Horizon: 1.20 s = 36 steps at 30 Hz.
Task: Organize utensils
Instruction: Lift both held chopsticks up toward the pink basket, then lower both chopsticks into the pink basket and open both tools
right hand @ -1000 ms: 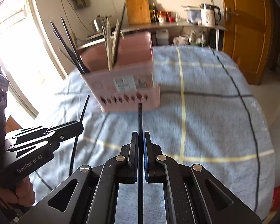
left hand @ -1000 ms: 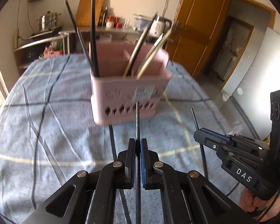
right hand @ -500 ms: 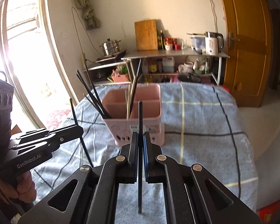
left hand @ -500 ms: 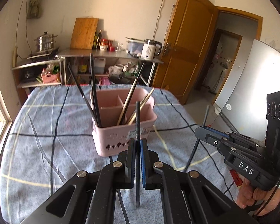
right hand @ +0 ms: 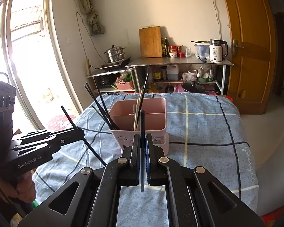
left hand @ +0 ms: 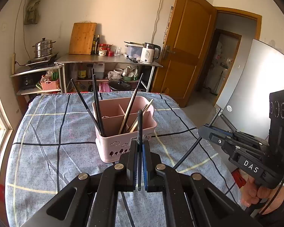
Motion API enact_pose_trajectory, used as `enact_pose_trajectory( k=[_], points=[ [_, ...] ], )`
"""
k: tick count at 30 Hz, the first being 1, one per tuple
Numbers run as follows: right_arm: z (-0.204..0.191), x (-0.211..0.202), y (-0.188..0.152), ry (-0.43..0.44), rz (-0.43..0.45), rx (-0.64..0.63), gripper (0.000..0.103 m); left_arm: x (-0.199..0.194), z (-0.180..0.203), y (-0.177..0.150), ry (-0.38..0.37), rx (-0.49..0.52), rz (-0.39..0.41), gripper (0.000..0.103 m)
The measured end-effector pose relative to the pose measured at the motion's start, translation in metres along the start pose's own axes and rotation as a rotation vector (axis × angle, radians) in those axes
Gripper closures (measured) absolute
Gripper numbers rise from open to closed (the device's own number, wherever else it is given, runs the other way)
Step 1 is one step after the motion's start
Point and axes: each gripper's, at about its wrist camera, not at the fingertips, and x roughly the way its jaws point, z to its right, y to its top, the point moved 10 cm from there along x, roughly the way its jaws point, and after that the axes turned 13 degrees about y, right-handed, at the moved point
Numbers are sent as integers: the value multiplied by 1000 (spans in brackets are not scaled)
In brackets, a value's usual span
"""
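Observation:
A pink divided utensil holder (left hand: 111, 147) (right hand: 157, 111) stands on the blue checked tablecloth. It holds black chopsticks (left hand: 96, 104) on its left side and pale wooden ones (left hand: 128, 107) on its right. My left gripper (left hand: 140, 147) is shut on a black chopstick (left hand: 140, 124), held upright above the table in front of the holder. My right gripper (right hand: 142, 141) is shut on another black chopstick (right hand: 142, 121), also upright in front of the holder. Each gripper shows in the other's view, the right one (left hand: 204, 130) and the left one (right hand: 79, 132).
The tablecloth (left hand: 47, 132) covers a table whose right edge drops to the floor. Behind it stand metal shelves (left hand: 108, 60) with a kettle (left hand: 149, 53), a cutting board (left hand: 83, 37) and a steamer pot (left hand: 43, 47). A wooden door (left hand: 187, 47) is at the right.
Both grippers have lifted up and back from the table with their chopsticks. The holder now looks lower and farther away in both views.

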Motion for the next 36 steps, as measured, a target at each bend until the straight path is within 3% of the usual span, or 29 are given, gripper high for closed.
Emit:
enact_pose_trajectory(
  k=[6,20,28,36],
  points=[
    [-6,-3,10,17,17,-3,98,-10,-4,11,-11,-4,16,99],
    [-26,-8,84,41,138,-53,98,-43,-20,101,20,12,160,99],
    [-27,5,117,45,191,-53,98,-29,-31,131,62,9,184,99],
    [-21,27,122,41,195,-52,98,2,-35,130,92,15,168,99]
  ],
)
